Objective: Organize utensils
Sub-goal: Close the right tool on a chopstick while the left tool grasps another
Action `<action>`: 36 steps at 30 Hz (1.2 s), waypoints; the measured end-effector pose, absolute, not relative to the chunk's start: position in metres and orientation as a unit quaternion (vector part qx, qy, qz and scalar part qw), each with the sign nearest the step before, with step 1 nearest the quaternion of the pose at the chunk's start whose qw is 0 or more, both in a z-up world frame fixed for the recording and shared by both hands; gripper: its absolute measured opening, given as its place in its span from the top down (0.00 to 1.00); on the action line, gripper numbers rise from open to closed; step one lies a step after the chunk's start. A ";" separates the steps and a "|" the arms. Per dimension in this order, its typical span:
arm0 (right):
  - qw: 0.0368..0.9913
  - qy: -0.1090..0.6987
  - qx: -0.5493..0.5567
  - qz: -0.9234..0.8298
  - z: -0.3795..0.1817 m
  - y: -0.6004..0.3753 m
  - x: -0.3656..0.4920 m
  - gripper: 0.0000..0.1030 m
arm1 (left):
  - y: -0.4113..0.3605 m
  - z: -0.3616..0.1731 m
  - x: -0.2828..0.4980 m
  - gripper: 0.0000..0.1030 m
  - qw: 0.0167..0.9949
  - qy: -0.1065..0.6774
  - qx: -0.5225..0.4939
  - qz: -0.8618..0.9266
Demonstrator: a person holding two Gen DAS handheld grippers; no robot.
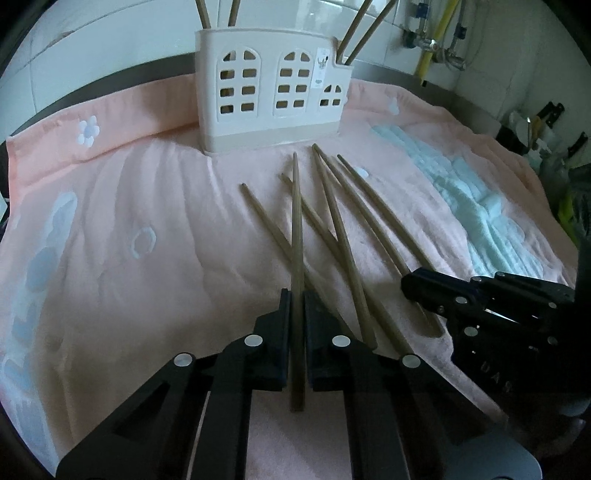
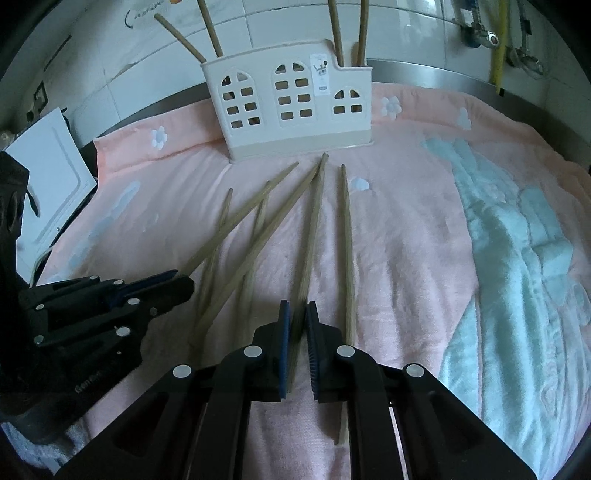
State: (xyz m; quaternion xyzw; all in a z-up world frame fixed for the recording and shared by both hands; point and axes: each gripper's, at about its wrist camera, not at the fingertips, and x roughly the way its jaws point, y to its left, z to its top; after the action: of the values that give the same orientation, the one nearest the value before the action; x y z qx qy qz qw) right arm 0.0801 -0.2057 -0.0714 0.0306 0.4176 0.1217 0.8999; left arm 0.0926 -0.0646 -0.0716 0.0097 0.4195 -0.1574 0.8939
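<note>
**Both grippers closed on chopsticks over the pink towel**

In the left wrist view, the left black two-finger gripper (image 1: 295, 306) sits at the bottom centre of the frame, its jaws narrowed onto a long brown wooden chopstick (image 1: 296, 229) that runs straight up the frame between the pads and points toward the cream plastic utensil holder with arched window cut-outs (image 1: 273, 92) at the top centre. Its blunt end sticks out below the pads. The other loose wooden chopsticks (image 1: 343, 221) lie fanned and crossing just right of it on the pink fleece towel with white flowers (image 1: 147, 258).

In the right wrist view, the right black two-finger gripper (image 2: 297, 314) is at the bottom centre, jaws drawn close around a second wooden chopstick (image 2: 312, 229) that slants up toward the holder's base. Another chopstick (image 2: 348, 258) lies just right of its fingers, on the towel.

Four chopsticks stand in the holder: two at its left end (image 2: 210, 29), two at its right end (image 2: 351, 29).
</note>
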 end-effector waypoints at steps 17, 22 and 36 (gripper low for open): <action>0.941 0.313 0.024 0.126 0.013 -0.239 0.070 0.97 | -0.049 -0.002 0.090 0.95 0.922 0.350 0.005 -0.165; 0.928 0.342 0.041 0.140 -0.006 -0.240 0.067 0.94 | -0.045 -0.003 0.091 0.95 0.923 0.350 -0.001 -0.161; 0.900 0.412 0.039 0.140 -0.071 -0.228 0.071 0.94 | -0.041 -0.007 0.089 0.95 0.921 0.353 -0.010 -0.164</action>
State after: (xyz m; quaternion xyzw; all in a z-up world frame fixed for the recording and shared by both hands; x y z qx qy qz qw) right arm 0.0711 -0.2278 -0.0711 0.0395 0.4117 0.1402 0.8996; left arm 0.0894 -0.0405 -0.0073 -0.0100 0.3532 -0.1639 0.9210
